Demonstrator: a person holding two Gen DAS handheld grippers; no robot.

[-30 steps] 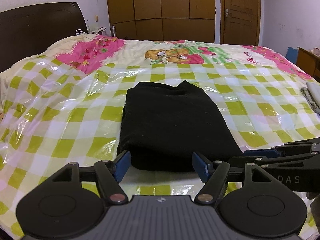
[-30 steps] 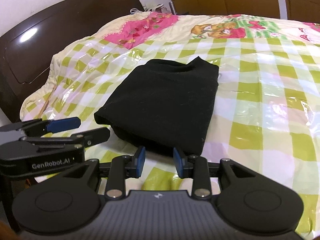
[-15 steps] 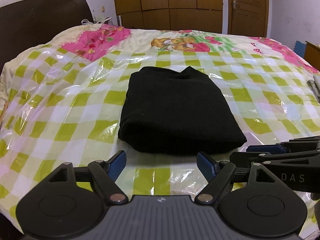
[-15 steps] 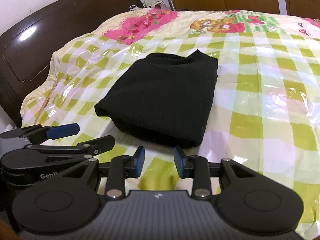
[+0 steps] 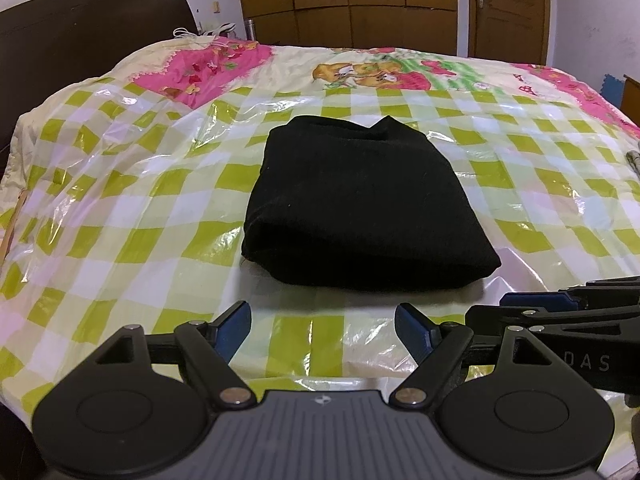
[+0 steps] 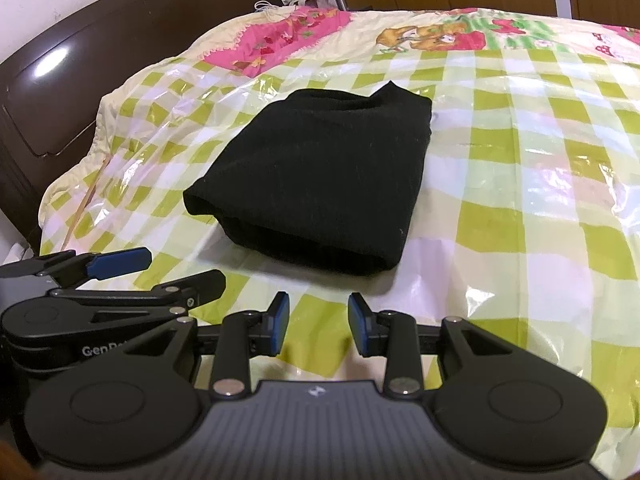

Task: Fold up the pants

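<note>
Over on the left, the left gripper (image 5: 323, 322) hangs with its blue-padded fingers spread wide, holding nothing. Ahead, the black pants (image 5: 360, 212) lie folded in a neat block on the green-checked plastic sheet (image 5: 120, 220). The right gripper (image 6: 319, 323) sits partly parted, empty too, just short of them.

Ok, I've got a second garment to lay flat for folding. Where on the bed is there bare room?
The checkered plastic sheet lies bare between the folded black pants and the dark headboard, and again to the pants' right. The near strip is crowded: the left gripper and right gripper sit open just short of the pants' fold.
</note>
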